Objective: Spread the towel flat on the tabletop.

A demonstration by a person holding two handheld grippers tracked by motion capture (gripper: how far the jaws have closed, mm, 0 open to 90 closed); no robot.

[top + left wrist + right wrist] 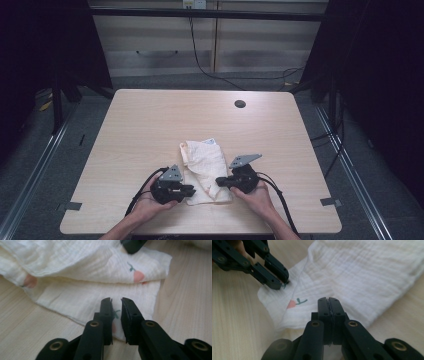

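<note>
Both grippers at the cloth [206,170] on the desk [150,125]
Left gripper [116,300] fingers slightly apart over the cloth's near corner; right gripper [328,299] fingers pressed together, whether cloth is between them cannot be told

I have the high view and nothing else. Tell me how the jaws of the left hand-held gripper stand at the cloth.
Observer: The left hand-held gripper has its jaws a narrow gap apart, just over a corner of the white crinkled muslin cloth.
Operator: Now report the right one.
Observer: The right hand-held gripper has its jaws shut together at the cloth's folded edge. I cannot tell whether fabric is pinched between them.
Operator: Describe what is printed on that cloth.
Observer: A small pink fruit print with a green stem sits on the corner layer, between the two gripper tips.
</note>
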